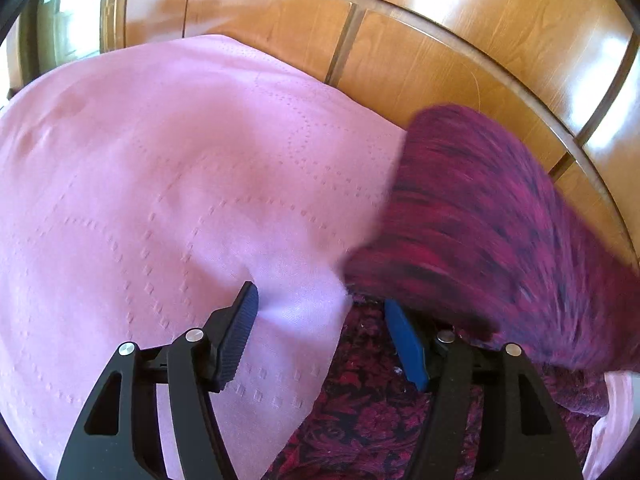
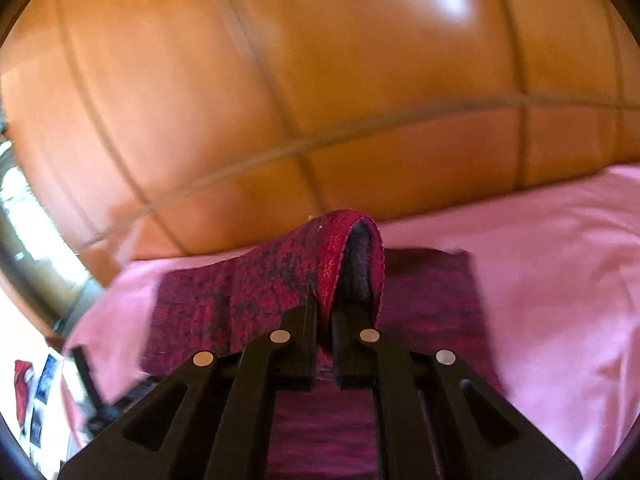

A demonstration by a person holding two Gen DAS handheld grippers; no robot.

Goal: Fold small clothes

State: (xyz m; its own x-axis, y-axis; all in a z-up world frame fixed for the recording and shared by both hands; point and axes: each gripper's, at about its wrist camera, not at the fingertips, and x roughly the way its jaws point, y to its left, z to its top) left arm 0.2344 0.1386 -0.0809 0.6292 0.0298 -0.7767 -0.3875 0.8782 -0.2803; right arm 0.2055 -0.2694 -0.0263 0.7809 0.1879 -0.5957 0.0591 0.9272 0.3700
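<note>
A dark red and black mottled knit garment [image 2: 240, 300] lies on a pink bedspread [image 2: 540, 264]. My right gripper [image 2: 325, 312] is shut on the garment's hemmed edge [image 2: 340, 248] and holds it lifted, so the cloth arches over the fingers. In the left wrist view the lifted part of the garment [image 1: 480, 220] is blurred at the right, above the bedspread [image 1: 160, 180]. My left gripper [image 1: 320, 304] is open and empty, low over the bed, its right finger [image 1: 404, 344] beside the cloth.
A polished wooden headboard or wardrobe with panel grooves [image 1: 440, 40] rises right behind the bed, also in the right wrist view [image 2: 320, 80]. A dark red patterned fabric [image 1: 360, 420] lies under the left gripper. Bright window light and floor clutter [image 2: 36, 400] show at far left.
</note>
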